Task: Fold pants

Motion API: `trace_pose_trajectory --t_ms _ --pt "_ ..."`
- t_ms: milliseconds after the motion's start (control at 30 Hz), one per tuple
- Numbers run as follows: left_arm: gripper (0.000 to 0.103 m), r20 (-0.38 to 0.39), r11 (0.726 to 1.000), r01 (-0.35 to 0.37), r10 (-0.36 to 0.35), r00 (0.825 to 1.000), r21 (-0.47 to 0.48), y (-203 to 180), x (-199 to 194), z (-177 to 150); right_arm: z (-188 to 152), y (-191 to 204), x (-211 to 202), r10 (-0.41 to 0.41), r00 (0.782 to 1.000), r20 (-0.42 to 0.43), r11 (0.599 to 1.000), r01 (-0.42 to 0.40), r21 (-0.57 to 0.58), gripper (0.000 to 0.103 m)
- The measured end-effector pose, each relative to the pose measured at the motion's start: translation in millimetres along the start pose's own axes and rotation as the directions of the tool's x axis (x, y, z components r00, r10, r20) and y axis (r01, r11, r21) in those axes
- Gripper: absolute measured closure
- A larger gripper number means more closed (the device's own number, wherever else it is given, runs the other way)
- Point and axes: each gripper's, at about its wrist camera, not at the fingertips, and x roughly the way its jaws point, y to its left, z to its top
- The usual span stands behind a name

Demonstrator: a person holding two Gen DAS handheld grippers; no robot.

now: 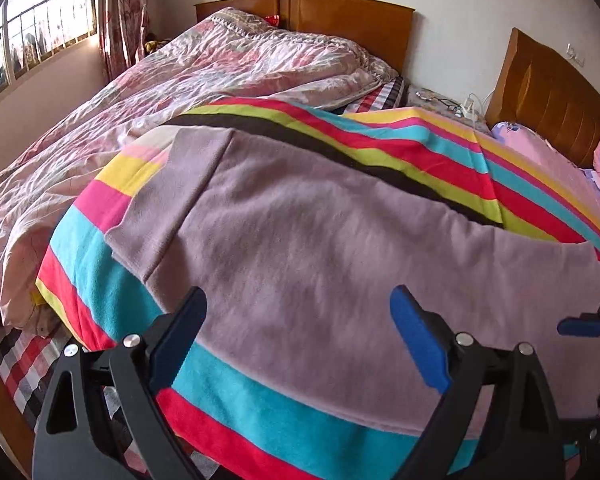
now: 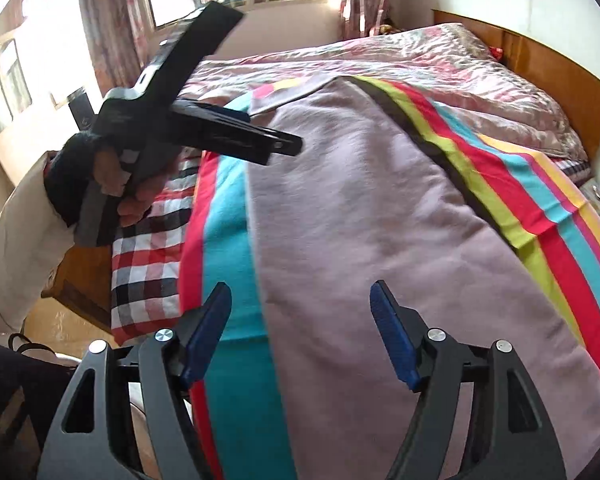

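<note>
left wrist view looks down over the mauve pants (image 1: 300, 220), which lie spread flat on a striped blanket (image 1: 228, 396) on the bed, and the left gripper (image 1: 298, 308) hangs above the cloth with its blue-padded jaws wide apart and nothing between them. one seam or folded edge runs across the far left part of the fabric, and a pink quilt (image 1: 180, 80) is bunched up beyond it.

right wrist view shows the same pants (image 2: 360, 220) running away from the camera as a long band, one long edge lying along the teal stripe of the blanket (image 2: 228, 248). the right gripper (image 2: 300, 308) has its jaws apart too, holding nothing, poised over that near edge. a hand (image 2: 136, 184) carries the left gripper (image 2: 284, 142) above the far end of that edge; from this side i cannot tell how far its jaws are spread.

the step in hand looks like picking up one side for a fold. to do it well, both grippers should come down onto the same edge, well apart from each other, so the fabric lifts as a straight line instead of sagging in the middle. each pair of pads should pinch only the pants, not the blanket beneath, which is soft and likely to bunch up into the bite. a shallow bite at the very edge seems safest. once held, the edge should travel level and low across to the opposite edge, with both ends moving together so the fold lands square and without wrinkles.
</note>
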Motion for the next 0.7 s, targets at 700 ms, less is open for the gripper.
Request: trace_pose_trajectory --t_ms 700 --pt "0.002 -0.116 0.787 0.375 -0.368 0.923 0.489 -344 20 4 -207 -185 -179 -0.503 0.852 -0.149 0.675 0.494 0.548 0.018"
